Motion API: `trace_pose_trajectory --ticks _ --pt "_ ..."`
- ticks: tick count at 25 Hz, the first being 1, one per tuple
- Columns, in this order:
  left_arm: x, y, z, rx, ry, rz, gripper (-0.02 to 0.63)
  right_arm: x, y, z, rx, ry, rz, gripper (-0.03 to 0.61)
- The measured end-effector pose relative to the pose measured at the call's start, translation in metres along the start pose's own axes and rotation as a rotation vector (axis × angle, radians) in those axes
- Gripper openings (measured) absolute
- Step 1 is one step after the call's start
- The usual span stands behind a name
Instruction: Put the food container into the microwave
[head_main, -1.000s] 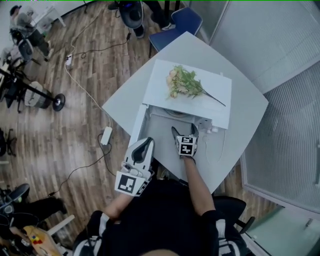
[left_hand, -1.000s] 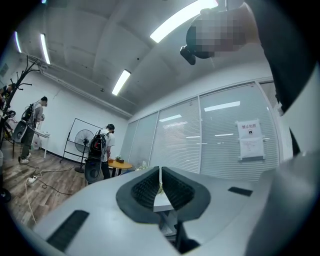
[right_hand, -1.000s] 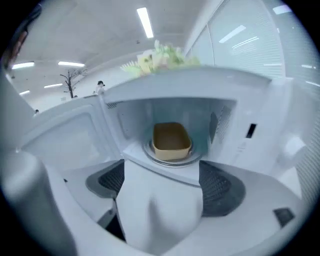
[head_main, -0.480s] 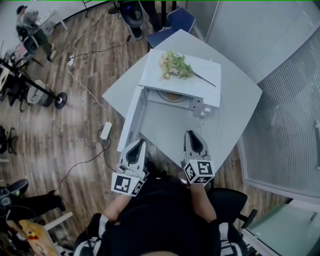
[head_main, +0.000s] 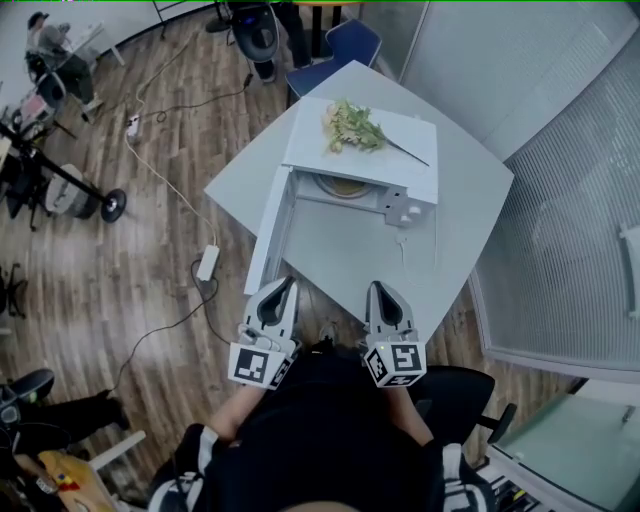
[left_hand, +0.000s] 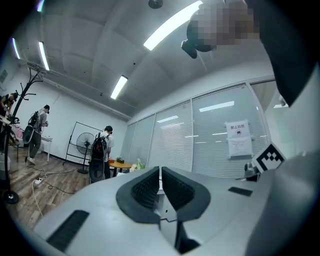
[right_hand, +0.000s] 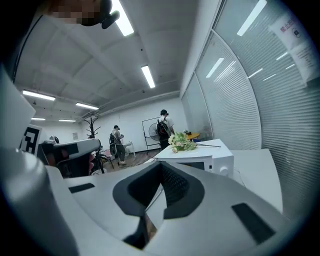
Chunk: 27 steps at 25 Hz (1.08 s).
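A white microwave (head_main: 365, 150) stands on the grey table (head_main: 460, 220) with its door (head_main: 268, 230) swung open to the left. A tan round item (head_main: 343, 187), apparently the food container, shows just inside the cavity. Both grippers hang at the table's near edge, well back from the microwave. My left gripper (head_main: 279, 293) is shut and holds nothing; its jaws (left_hand: 160, 172) meet in its own view. My right gripper (head_main: 381, 292) is likewise shut and empty (right_hand: 159, 170). In the right gripper view the microwave (right_hand: 210, 159) lies ahead to the right.
A bunch of flowers (head_main: 355, 125) lies on top of the microwave. A blue chair (head_main: 345, 45) stands beyond the table. A power strip (head_main: 207, 263) and cables lie on the wooden floor at left. Glass partitions (head_main: 570, 180) run along the right. People stand far off (left_hand: 102, 150).
My right gripper has pulled back from the microwave's opening to the table's near edge. The left gripper has barely moved. The view has shifted, with the microwave now farther away.
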<state>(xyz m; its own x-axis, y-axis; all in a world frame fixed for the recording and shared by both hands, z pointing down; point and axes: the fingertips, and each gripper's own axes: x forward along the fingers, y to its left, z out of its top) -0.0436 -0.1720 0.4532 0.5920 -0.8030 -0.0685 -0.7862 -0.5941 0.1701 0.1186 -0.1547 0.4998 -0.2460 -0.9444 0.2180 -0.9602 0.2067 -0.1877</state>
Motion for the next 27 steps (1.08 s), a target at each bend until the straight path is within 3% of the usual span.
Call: trace_pose_trajectory --ticks 17,27 --pt "-0.017 0.029 0.0 -0.031 0.009 -0.05 0.034 0.002 0.042 -0.008 -0.032 0.012 -0.046 0.021" --pt "-0.019 0.038 -0.004 -0.025 0.013 -0.065 0.034 0.006 0.058 -0.006 -0.044 0.009 -0.017 0.021"
